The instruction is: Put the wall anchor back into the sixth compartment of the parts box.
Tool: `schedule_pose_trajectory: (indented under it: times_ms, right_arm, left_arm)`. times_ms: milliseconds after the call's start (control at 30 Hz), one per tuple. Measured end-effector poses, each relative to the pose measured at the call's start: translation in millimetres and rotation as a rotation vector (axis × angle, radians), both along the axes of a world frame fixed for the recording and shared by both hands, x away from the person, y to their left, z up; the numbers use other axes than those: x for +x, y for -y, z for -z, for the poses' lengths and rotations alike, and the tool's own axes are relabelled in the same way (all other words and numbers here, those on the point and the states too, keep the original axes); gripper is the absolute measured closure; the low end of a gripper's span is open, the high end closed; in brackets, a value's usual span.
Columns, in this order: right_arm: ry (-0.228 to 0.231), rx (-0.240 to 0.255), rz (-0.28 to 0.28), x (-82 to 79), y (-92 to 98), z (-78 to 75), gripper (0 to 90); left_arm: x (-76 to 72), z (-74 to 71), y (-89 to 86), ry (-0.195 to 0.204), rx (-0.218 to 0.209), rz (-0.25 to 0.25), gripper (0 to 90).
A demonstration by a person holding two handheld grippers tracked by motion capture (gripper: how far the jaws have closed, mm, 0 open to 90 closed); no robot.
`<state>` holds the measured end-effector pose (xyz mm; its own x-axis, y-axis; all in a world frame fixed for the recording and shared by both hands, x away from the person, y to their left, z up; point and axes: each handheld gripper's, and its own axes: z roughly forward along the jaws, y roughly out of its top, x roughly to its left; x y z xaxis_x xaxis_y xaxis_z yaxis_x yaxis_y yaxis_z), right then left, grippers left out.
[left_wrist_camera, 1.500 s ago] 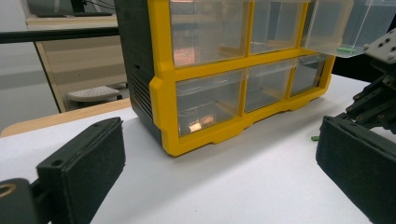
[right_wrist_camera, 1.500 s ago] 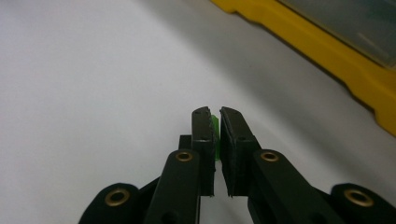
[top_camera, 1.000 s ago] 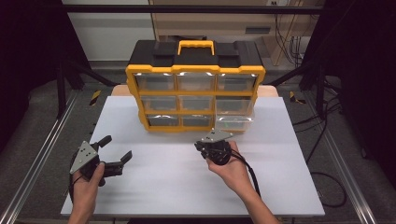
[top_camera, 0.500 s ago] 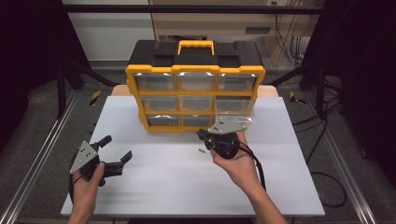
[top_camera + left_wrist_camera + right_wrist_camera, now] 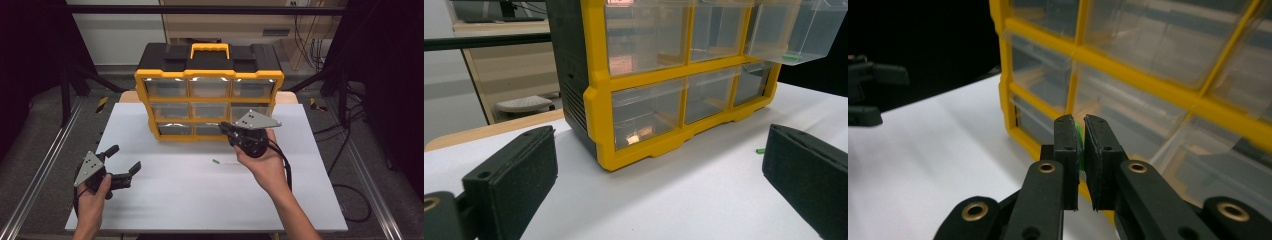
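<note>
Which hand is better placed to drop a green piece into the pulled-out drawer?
Right: the right gripper already pinches a green piece beside the open drawer; the left gripper rests open, far from the organizer.

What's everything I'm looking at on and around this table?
Drawer cabinet: one, yellow frame, black top, clear drawers, at the table's far edge.
Open drawer: one, clear, pulled out on the cabinet's right side.
Green piece on the table: one, small, in front of the cabinet.
Green piece in the jaws: one, pinched by the right gripper.
Table: one, white top.
Left gripper: one, black, open, near the table's left edge.
Right gripper: one, black, shut on its piece, raised in front of the cabinet.
</note>
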<state>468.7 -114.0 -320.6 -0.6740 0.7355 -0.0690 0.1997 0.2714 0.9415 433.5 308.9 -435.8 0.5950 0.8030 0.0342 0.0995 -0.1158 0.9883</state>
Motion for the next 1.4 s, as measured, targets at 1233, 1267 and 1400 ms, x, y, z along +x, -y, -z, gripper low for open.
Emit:
schedule_pose_trajectory:
  times_ms: [1233, 1267, 1400]
  right_arm:
    - [0.046, 0.084, 0.165, 21.1, 63.8, -28.3, 85.1]
    - [0.044, 0.085, 0.169, 21.9, 65.3, -28.0, 85.1]
    - [0.032, 0.087, 0.178, 24.4, 69.1, -27.0, 85.1]
  left_arm:
    - [0.0, 0.0, 0.0, 0.0, 0.001, -0.001, 1.3]
    - [0.0, 0.0, 0.0, 0.001, 0.0, -0.001, 1.3]
    - [0.0, -0.1, 0.0, 0.001, 0.001, -0.001, 1.3]
